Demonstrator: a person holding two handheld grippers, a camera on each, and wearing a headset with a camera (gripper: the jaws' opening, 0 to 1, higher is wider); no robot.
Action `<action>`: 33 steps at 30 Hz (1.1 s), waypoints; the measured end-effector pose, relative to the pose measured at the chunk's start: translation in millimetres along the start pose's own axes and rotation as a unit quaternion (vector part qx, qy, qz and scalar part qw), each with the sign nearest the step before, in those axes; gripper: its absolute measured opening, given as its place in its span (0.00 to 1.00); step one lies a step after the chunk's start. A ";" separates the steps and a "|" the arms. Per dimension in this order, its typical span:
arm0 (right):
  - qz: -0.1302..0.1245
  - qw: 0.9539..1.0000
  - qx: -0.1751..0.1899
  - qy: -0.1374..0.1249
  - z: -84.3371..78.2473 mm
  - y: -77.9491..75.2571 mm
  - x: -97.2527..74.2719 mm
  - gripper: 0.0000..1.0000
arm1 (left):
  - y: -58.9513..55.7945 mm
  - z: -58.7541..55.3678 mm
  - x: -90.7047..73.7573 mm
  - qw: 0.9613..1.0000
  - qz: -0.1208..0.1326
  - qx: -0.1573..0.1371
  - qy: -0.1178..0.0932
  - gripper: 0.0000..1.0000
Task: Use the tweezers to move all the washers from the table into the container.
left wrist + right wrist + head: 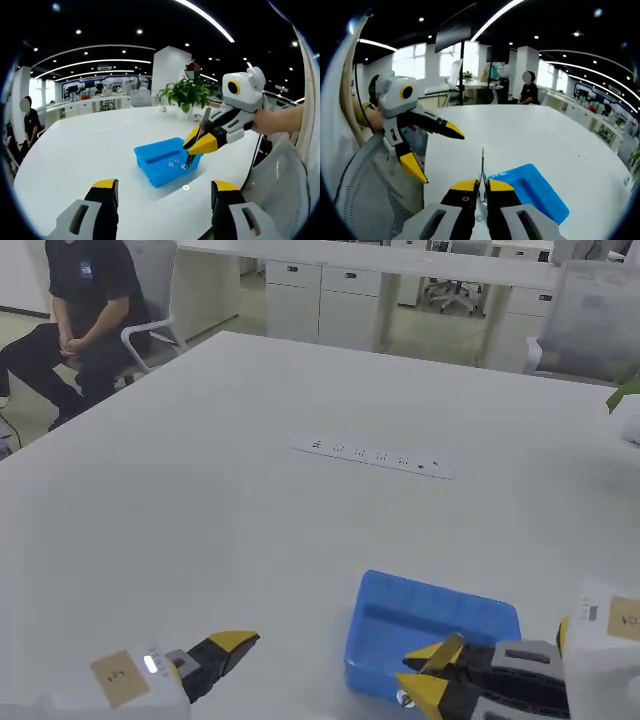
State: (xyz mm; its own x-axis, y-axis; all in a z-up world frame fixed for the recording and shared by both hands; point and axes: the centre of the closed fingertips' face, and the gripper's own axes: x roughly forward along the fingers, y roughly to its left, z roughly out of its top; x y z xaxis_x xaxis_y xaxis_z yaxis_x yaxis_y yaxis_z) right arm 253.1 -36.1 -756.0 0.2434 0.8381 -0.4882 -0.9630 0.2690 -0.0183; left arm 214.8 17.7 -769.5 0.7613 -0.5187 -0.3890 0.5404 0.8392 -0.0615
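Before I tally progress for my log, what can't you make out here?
- Tips of the thin metal tweezers: left gripper view, too small to tell whether they grip anything.
- Floor of the blue plastic container: head view, partly hidden by the right gripper.
- Near strip of the white table: head view, cut by the bottom edge.

Open table (230, 540) left of container (368, 650)

Matt white table (250, 510), smooth blue plastic container (150, 172), thin bare-metal tweezers (482, 162), shiny metal washer (186, 187) seen at the container's five o'clock
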 end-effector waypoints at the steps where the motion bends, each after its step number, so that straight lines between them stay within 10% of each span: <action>1: -0.002 1.000 0.008 -0.003 1.0 -1.8 -0.2 0.03 | -0.1 -0.1 0.0 1.000 0.000 0.000 0.000 0.77; 10: 0.001 0.987 0.162 -0.015 -6.2 -28.7 3.9 0.03 | -0.4 -0.4 -0.1 1.000 -0.001 0.001 0.001 0.76; 24: -0.014 0.973 0.228 -0.024 -12.1 -59.6 13.0 0.03 | 1.2 -0.1 -0.7 1.000 0.003 0.002 0.001 0.76; 33: -0.030 0.972 0.231 -0.009 -21.9 -72.3 21.7 0.03 | 0.9 -1.0 -0.3 1.000 0.001 0.002 0.004 0.75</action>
State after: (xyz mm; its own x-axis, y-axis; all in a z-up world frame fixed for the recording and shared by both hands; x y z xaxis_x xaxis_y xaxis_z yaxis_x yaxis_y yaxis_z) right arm 325.5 -47.8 -784.3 0.3027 0.8218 -0.4828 -0.7933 0.4980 0.3502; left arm 214.7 18.7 -770.4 0.7596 -0.5160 -0.3959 0.5407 0.8393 -0.0565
